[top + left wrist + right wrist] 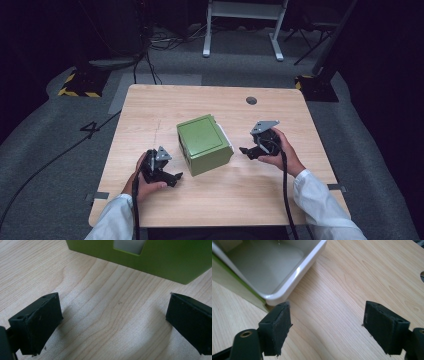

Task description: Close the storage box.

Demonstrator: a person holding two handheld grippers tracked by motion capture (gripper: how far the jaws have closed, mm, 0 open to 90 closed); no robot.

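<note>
A green box [204,144] lies on its side at the middle of the wooden table [150,105], its white inner tray [226,138] facing right. The left gripper [176,177] rests on the table just left of the box, jaws open and empty. Its own view shows the box's green wall [170,262] with a rectangular white window [128,246] a short way ahead of the gripper [115,317]. The right gripper [244,150] sits right of the box, open and empty. In its view [327,325] the white tray's rim [294,282] lies just beyond the left fingertip [280,322].
A round cable hole [251,100] sits near the table's far edge. Cables trail from both grippers toward the near edge. Beyond the table are a white frame's legs [240,30] and stand bases with yellow-black tape [80,82].
</note>
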